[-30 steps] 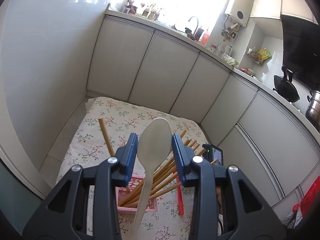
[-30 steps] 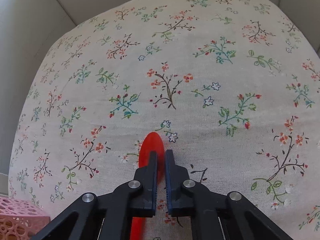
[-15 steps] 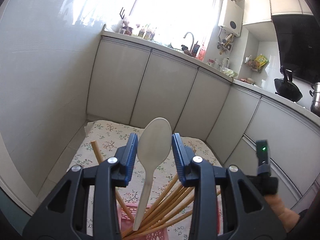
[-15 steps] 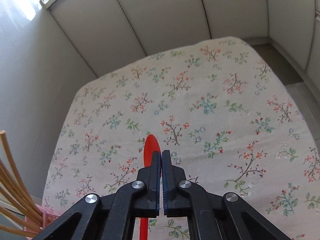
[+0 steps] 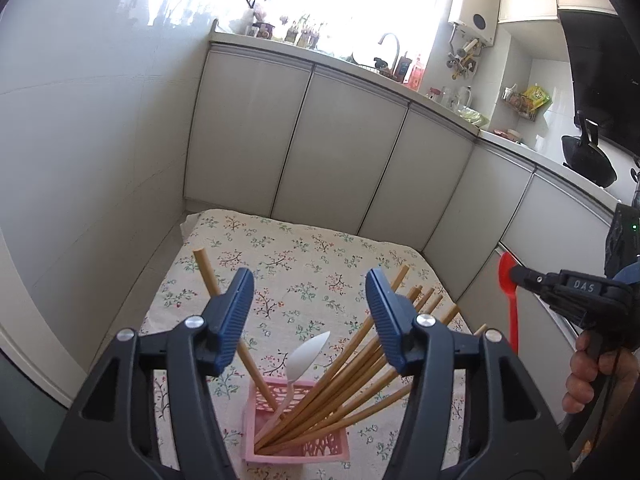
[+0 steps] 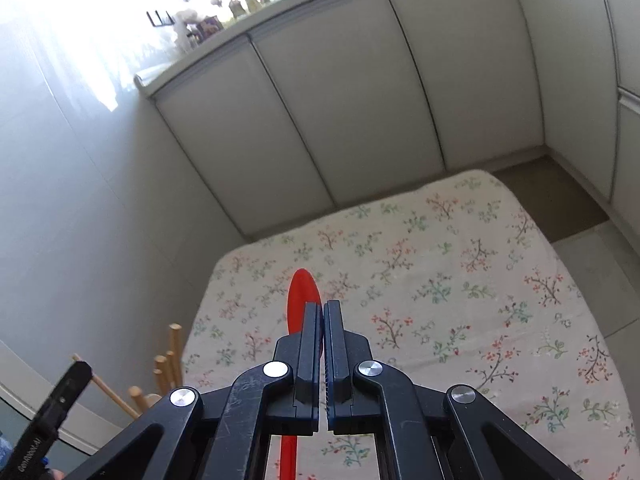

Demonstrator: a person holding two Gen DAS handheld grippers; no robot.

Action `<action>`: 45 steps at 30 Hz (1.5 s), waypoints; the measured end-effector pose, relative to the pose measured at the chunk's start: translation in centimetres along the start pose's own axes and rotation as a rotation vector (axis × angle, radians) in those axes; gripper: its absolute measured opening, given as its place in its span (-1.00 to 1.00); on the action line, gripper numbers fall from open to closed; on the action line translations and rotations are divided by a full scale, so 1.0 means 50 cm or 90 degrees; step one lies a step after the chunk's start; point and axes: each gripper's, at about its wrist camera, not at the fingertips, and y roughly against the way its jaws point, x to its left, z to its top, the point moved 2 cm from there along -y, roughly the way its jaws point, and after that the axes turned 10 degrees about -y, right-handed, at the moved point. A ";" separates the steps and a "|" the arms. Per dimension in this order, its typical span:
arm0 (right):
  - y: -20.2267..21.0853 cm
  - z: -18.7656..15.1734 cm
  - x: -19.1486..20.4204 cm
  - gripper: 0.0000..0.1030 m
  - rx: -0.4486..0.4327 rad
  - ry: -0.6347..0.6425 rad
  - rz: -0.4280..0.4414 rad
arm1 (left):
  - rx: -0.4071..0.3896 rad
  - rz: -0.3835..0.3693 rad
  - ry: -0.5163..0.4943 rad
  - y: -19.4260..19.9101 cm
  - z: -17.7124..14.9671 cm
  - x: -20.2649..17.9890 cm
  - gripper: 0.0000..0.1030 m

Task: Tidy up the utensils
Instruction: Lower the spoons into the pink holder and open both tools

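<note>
A floral cloth (image 5: pixel 320 256) covers the low surface. Behind it runs a row of pale cabinets (image 5: pixel 340 152), bending round its right side. Above the cabinets a counter (image 5: pixel 360 70) carries a tap (image 5: pixel 390 46), bottles (image 5: pixel 412 68) beside it and small jars (image 5: pixel 296 32) along the bright window. Up the wall right of the tap hangs a white heater (image 5: pixel 476 0); further right a black wok (image 5: pixel 588 156) sits.

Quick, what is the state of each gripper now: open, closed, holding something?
Left gripper: open, has just been opening; white spoon released, now in the pink basket.
Right gripper: closed on the red spoon.
</note>
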 end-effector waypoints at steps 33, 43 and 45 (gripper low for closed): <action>-0.033 -0.234 0.301 -0.95 -0.347 0.112 -0.014 | 0.409 0.173 -0.155 0.044 -0.158 0.124 0.62; -0.066 -0.267 0.267 -0.93 -0.345 0.081 -0.054 | 0.404 0.164 -0.160 0.039 -0.154 0.106 0.62; -0.059 -0.272 0.262 -0.83 -0.336 0.081 -0.052 | 0.402 0.160 -0.157 0.040 -0.153 0.105 0.62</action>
